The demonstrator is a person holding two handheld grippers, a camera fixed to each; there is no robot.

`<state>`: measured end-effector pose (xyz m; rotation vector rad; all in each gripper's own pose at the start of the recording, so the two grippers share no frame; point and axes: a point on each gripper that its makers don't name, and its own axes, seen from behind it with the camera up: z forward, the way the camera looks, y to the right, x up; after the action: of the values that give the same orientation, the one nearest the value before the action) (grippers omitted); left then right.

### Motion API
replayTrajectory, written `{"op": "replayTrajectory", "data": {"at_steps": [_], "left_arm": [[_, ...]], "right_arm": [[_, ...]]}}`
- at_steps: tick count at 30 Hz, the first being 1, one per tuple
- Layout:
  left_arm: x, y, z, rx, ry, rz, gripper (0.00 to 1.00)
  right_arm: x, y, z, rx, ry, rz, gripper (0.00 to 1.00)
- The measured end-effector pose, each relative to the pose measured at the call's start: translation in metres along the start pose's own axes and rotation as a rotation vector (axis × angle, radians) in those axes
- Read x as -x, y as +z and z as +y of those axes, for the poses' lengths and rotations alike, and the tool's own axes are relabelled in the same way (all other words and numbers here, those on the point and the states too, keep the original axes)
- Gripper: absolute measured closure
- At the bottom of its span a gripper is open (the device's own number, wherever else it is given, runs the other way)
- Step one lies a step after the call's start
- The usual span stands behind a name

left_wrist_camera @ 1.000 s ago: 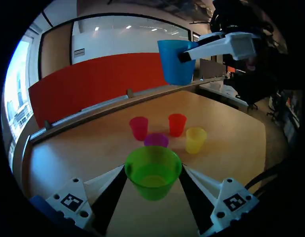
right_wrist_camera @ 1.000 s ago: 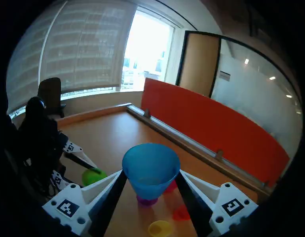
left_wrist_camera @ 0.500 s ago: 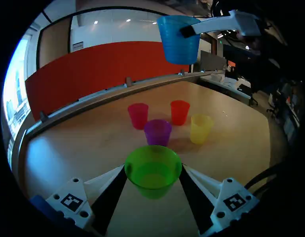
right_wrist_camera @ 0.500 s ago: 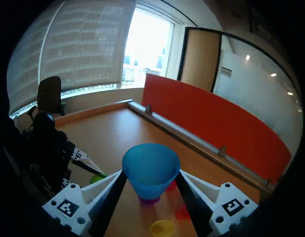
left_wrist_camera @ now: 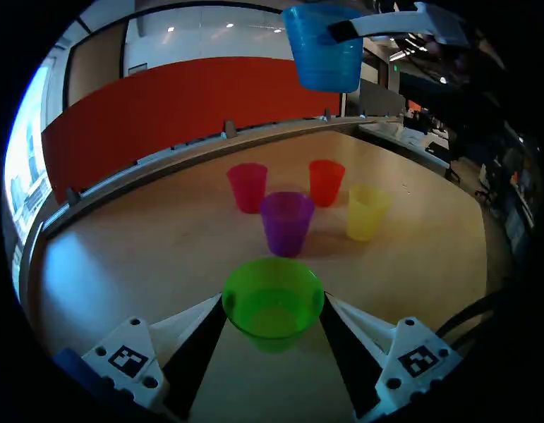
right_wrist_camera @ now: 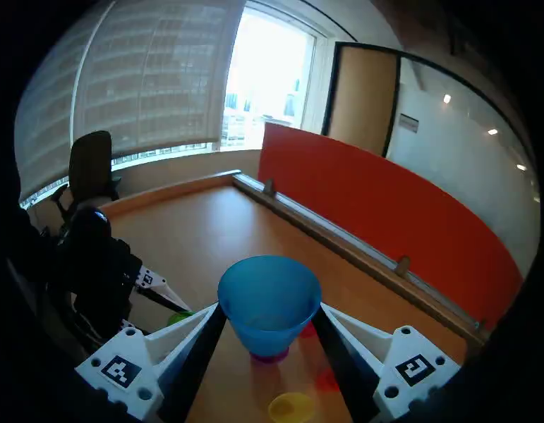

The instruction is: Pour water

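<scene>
Near, over the table point(left_wrist_camera: 130, 254), the left gripper point(left_wrist_camera: 272, 302) pinches a green cup point(left_wrist_camera: 273, 324) between both fingers. Just beyond stands a purple cup point(left_wrist_camera: 286, 222); farther are a pink cup point(left_wrist_camera: 247, 187), red cup point(left_wrist_camera: 325, 182) and, right, yellow cup point(left_wrist_camera: 366, 211). High at far right the right gripper point(right_wrist_camera: 269, 310) clamps a blue cup point(left_wrist_camera: 321, 46), upright.

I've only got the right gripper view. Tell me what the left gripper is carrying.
Observer: The left gripper holds a green cup upright between both fingers.
Operator: List the cups standing loose.
Observer: Four on the table: pink cup, red cup, purple cup, yellow cup. The pink one stands beside the red, behind the purple.
Operator: Say how high mine is.
Observer: In the left gripper view the blue cup hangs upright in the right gripper, high above the table and the four cups.
</scene>
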<state>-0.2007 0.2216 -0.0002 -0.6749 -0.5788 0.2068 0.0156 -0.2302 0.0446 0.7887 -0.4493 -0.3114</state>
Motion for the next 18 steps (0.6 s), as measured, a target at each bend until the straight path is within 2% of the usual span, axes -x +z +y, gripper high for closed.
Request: {"op": "replayTrajectory", "data": {"at_steps": [18], "left_arm": [[0.016, 0.016, 0.002, 0.021, -0.002, -0.031, 0.13]], "right_arm": [[0.003, 0.006, -0.001, -0.005, 0.005, -0.009, 0.11]]}}
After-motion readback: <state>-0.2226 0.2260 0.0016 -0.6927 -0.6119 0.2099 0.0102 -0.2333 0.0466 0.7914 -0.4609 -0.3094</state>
